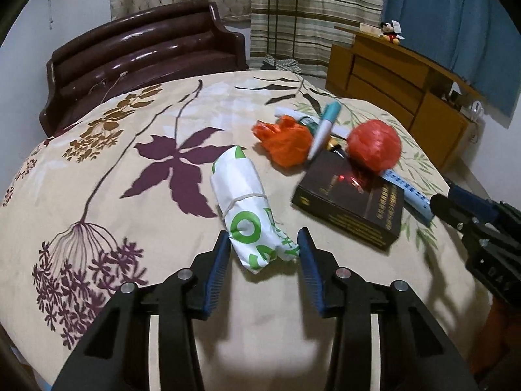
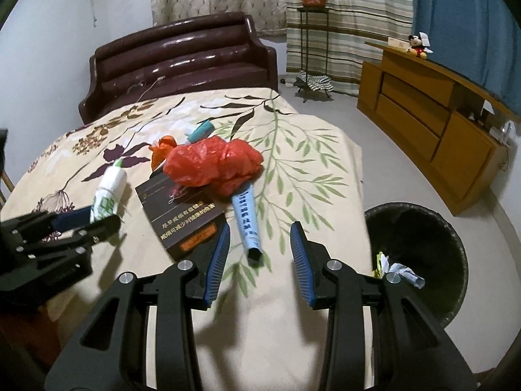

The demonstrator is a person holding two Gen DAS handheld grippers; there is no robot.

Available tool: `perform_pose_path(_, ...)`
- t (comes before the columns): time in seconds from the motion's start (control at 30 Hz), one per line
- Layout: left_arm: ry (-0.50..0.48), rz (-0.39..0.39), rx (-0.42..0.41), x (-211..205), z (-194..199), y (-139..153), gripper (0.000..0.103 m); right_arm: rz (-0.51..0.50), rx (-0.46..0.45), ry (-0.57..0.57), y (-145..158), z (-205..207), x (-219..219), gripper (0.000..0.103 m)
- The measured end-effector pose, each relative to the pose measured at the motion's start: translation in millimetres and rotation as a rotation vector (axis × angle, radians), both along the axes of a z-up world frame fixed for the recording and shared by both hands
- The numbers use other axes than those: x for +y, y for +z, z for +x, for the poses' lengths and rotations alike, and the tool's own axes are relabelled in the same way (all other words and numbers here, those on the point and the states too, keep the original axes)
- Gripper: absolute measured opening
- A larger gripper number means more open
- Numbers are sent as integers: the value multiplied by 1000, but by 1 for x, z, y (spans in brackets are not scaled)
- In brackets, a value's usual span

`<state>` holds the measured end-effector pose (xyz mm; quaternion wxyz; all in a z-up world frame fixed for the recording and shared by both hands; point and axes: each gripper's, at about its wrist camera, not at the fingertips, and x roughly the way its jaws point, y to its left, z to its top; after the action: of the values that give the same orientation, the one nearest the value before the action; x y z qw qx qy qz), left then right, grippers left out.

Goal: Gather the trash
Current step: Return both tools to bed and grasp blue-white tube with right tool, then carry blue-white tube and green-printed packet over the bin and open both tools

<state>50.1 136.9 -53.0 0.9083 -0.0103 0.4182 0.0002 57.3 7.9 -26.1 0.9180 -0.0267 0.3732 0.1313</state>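
The left claw [image 1: 263, 244] had its ribbed blue pads on either side of the near end of a rolled white paper bundle with green print [image 1: 249, 205], bound round its middle by a thin rubber band. The left pad touched the crinkled paper, while the right pad looked just clear of it, so whether the bundle was actually clamped could not be told. The roll stretched away from the claw across a cream bedsheet with purple flowers and green leaf sprays [image 1: 97, 150].

Beyond and to the right of that claw lay a crumpled orange plastic bag [image 1: 286, 143], a white marker with a teal cap [image 1: 322, 130], a flat dark glossy cardboard box with gold lettering [image 1: 351, 208] and a shiny red ball of scrunched plastic [image 1: 374, 146].

The right claw [image 2: 260, 244] stood released, nothing between its blue ridged pads. Just ahead of its tips lay a flattened pale-blue printed tube [image 2: 246, 221], its far end tucked under the wrinkled red plastic. The dark box sat touching the left finger's outer side. To the right of this claw, down on the grey floor, stood a round black bin with a dark liner [image 2: 423, 244], scraps of crumpled wrapper [image 2: 400, 268] resting at its near rim.
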Motion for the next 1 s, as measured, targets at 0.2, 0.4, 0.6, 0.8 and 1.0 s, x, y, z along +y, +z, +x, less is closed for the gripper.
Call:
perform_pose_path(0.2, 24, -12, 4, 14, 6, 0, 43, -33, 27, 12, -7, 11, 11, 36)
perform_pose_path(0.4, 49, -21, 1, 27, 11, 2, 43, -64, 57, 17, -13, 21, 17, 22)
perform_pose_path(0.6, 48, -31, -2, 29, 13, 2, 43, -77, 81, 32, -17, 25, 21, 12)
perform_pose_path(0.8, 44, -32, -7, 27, 9, 3, 43, -76, 69, 37, -16, 16, 21, 9)
perform_pose_path(1.0, 31, -35, -19, 21, 3, 8, 43, -64, 52, 21, -10, 5, 14, 9)
